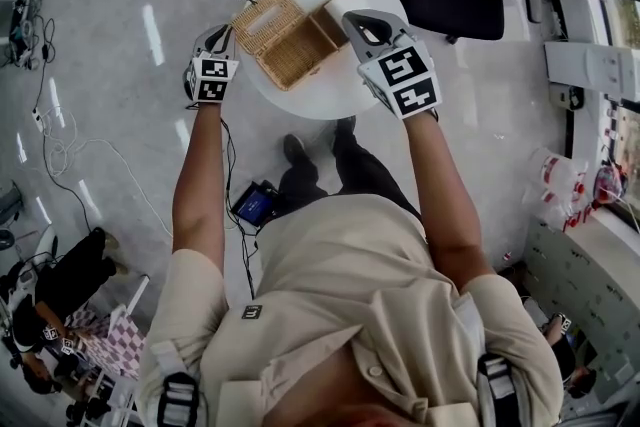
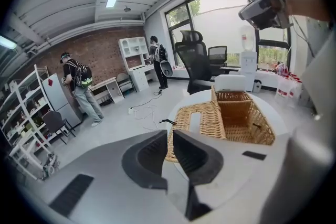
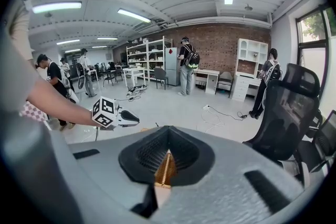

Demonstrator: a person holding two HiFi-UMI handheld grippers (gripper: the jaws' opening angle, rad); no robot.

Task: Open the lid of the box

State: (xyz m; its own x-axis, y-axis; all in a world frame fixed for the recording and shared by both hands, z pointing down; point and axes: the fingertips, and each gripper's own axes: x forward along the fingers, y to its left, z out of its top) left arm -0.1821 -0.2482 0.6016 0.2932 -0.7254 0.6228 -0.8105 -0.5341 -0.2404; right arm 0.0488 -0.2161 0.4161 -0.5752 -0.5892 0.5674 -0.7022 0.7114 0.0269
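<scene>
Head view puts the wicker box (image 1: 303, 55) on the round white table (image 1: 330, 100), between your two hands. Its lid (image 1: 262, 22) is already swung over and lies flat on the side nearer your left hand. Your right gripper (image 1: 353, 19) is at the box's far-right corner. In the right gripper view its jaws are pressed together on a thin strip of wicker, so I judge that you are pinning the box by its rim. Your left gripper (image 1: 221, 35) is just beside the lid's outer edge and apart from it, its jaws a narrow slit with nothing in it. From there the lid lies straight ahead and a little to the right. Its long axis and the hinge line run away from you, with the open body beyond the hinge. The left hand is clearly the nearer one to the lid, so any last push flat would fall to it. By count there is one box, one lid with one slot, one table, one white block (image 1: 346, 3) behind the box, and two grippers.
</scene>
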